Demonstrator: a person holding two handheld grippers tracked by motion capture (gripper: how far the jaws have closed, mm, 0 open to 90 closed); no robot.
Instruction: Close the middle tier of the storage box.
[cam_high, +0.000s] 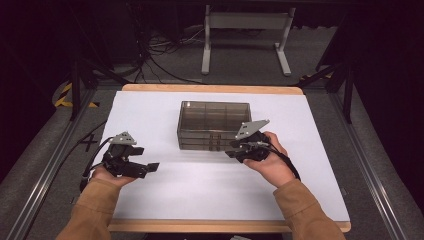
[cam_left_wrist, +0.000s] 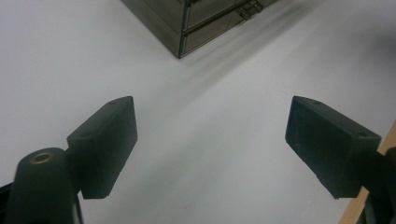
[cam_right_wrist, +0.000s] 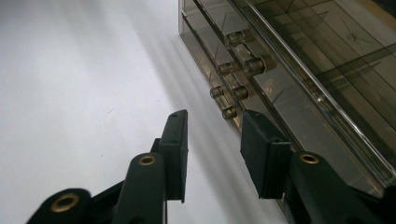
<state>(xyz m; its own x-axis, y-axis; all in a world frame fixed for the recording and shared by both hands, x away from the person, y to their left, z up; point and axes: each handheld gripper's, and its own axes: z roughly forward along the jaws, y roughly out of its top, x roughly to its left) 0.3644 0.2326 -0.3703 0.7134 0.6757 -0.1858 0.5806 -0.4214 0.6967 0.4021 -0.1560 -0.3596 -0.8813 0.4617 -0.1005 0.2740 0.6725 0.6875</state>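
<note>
**Smoky plastic drawer box, both tongs empty**

Smoked clear plastic forms the drawer box (cam_high: 214, 125), which sits at the middle of the white table (cam_high: 165, 195) with its small round knobs (cam_right_wrist: 236, 65) facing the person.

The right tongs (cam_right_wrist: 214, 140) hang just before the box's front, near the knobs, their jaws parted a moderate way with nothing between them and no pad touching the box.

The left tongs (cam_left_wrist: 210, 140) hover over bare table, well apart from the box's near corner, jaws standing wide in their own view and holding nothing.

Open white surface lies left of and before the box; the wooden table edge (cam_left_wrist: 369, 205) shows close beside the left tongs.
</note>
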